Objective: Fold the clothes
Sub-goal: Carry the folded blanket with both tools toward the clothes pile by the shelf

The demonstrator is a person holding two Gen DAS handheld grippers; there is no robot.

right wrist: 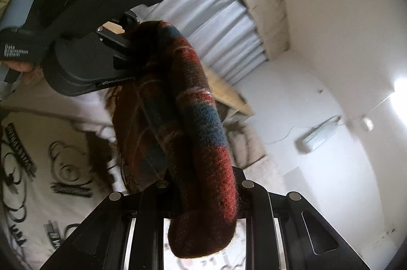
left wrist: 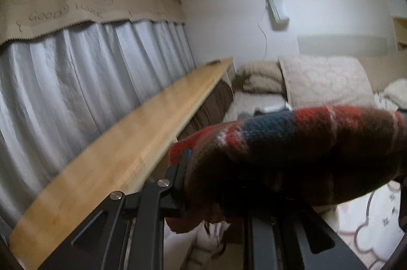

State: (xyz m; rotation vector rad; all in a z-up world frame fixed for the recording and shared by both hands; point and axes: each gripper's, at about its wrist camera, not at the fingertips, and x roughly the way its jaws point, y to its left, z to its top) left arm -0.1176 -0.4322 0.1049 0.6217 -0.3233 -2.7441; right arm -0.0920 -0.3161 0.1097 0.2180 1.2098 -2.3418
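A red, blue and brown plaid knit scarf (left wrist: 292, 143) is held up in the air, stretched between both grippers. My left gripper (left wrist: 218, 183) is shut on one bunched end of it; the cloth hides the right finger. In the right wrist view the scarf (right wrist: 201, 122) runs from my right gripper (right wrist: 203, 196), which is shut on its thick rolled end, up to the left gripper's body (right wrist: 106, 59). A fringed part hangs down below the held span.
A long wooden shelf (left wrist: 122, 143) runs along grey curtains (left wrist: 63, 92) on the left. A bed with beige pillows (left wrist: 325, 81) and a printed white bedsheet (right wrist: 38, 168) lies below. A white wall is at the right.
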